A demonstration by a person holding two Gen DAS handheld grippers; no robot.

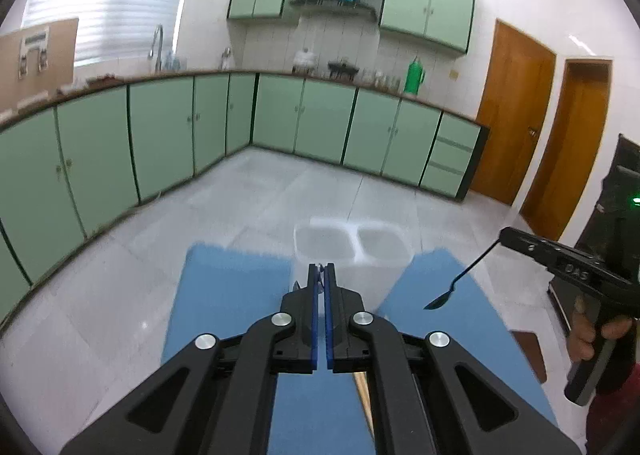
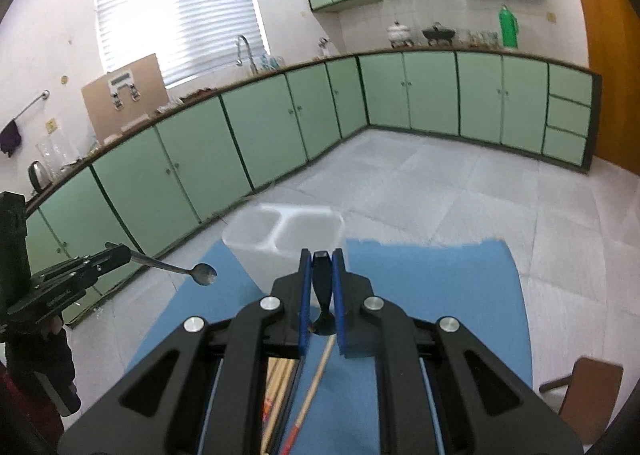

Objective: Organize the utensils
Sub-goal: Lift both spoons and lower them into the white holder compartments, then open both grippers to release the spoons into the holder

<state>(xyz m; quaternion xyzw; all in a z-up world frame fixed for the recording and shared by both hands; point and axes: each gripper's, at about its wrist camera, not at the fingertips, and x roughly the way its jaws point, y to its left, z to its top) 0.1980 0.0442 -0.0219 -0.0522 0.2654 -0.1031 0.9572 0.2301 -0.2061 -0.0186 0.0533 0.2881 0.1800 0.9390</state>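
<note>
Currently: both grippers clamped on spoons above the blue mat

Left wrist view: left gripper has its jaws nearly together, pinching something thin at the tips. That item is mostly hidden by the blue pads; only a sliver shows, can't ID it here. One white two-compartment utensil holder sits just past the tips on the blue mat, blurred. One chopstick end peeks out under the linkage, rest cut off. Right gripper is at the right edge, held in a hand, gripping one dark spoon by the handle, bowl hanging low over the mat.

Right wrist view: right gripper is clamped on the dark spoon's handle; the bowl is partly hidden behind the pads. Left gripper at left holds one silver spoon by the handle, bowl out in the air beside the holder. Several chopsticks lie on the mat below, count unclear under the linkage.
</note>
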